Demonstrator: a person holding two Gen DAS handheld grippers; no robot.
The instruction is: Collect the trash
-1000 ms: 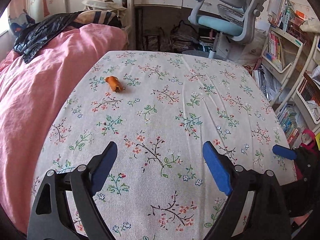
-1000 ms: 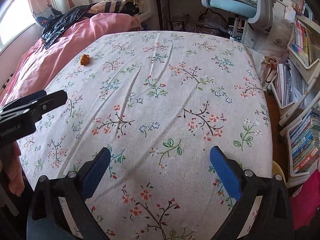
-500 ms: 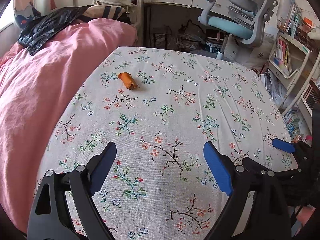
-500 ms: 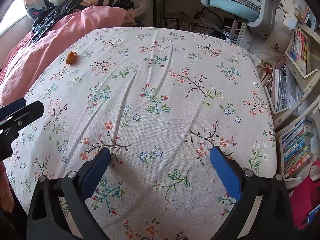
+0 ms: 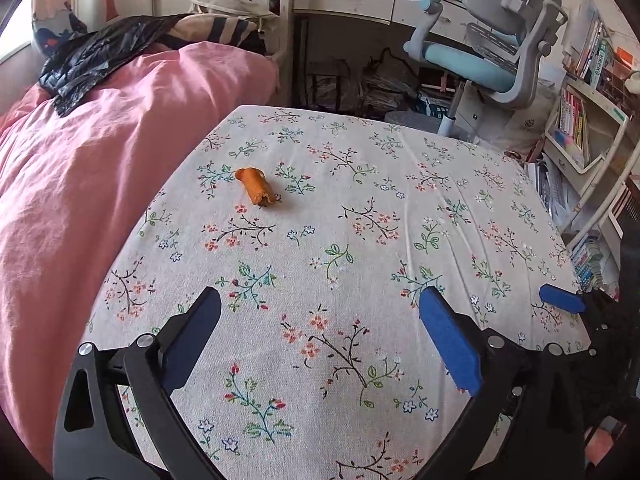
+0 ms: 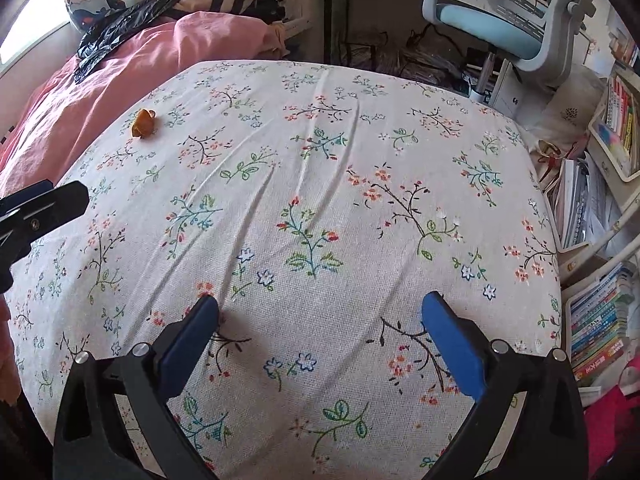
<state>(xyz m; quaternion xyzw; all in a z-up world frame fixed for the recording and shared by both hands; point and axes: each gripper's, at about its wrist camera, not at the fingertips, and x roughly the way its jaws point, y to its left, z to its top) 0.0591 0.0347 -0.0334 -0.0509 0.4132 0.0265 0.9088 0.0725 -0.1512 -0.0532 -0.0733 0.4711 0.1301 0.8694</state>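
An orange scrap of trash point(image 5: 258, 187), crumpled and browned at one end, lies alone on the floral-clothed bench point(image 5: 360, 240), well ahead of the left hand-held gripper point(image 5: 320, 336) and a little to its left. That gripper hovers over the near part of the cloth with its blue-padded jaws spread wide and nothing between them. The right hand-held gripper point(image 6: 320, 334) hangs low over the bench's near right part, jaws likewise wide apart and empty; from its view the scrap point(image 6: 143, 123) sits far ahead and well to the left, close to the bench edge that meets the pink quilt point(image 5: 80, 168).

The step in hand looks to be the reach for the scrap, and the left gripper seems the better placed for it. Done well, it would travel forward and slightly left until the scrap sits between the pads, come down until the tips are just above the cloth, and close across the scrap's narrow width, not its length. The loose, wrinkled cloth could be pinched along with it if the tips dig in. No bin or bag clearly meant for the trash can be picked out in either view.
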